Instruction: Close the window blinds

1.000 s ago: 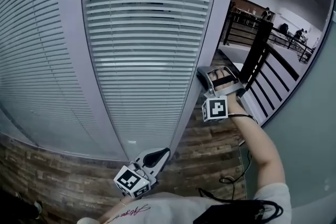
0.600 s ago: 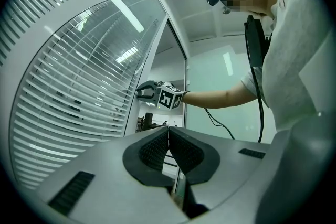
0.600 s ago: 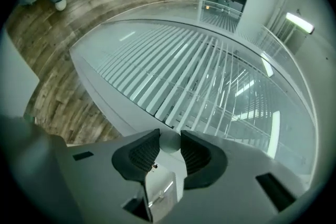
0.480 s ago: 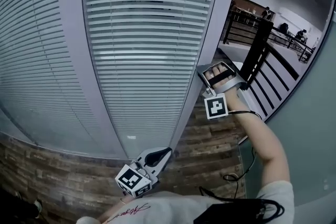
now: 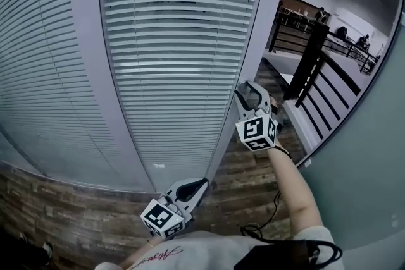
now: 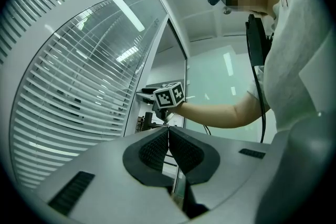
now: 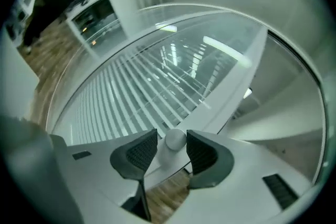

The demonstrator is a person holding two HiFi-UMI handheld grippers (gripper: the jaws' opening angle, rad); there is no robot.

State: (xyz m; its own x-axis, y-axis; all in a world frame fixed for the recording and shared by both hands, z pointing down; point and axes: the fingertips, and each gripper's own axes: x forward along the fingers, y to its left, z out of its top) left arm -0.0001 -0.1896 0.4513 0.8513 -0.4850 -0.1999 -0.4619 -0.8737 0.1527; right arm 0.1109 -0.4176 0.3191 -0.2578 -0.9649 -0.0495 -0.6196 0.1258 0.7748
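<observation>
At frame [image 5: 256, 41] edge: R gripper [image 5: 248, 93] opening, knob [image 7: 175, 140] between.

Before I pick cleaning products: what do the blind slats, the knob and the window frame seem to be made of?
Blind slats: thin, white, slightly glossy; probably painted aluminium or plastic. Knob: smooth, pale grey, soft sheen; likely plastic. Window frame: flat, matt faces; perhaps painted metal.

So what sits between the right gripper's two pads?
A small round white knob on the pale grey window frame, shown in the right gripper view; the right gripper is opening, not pressing it.
</observation>
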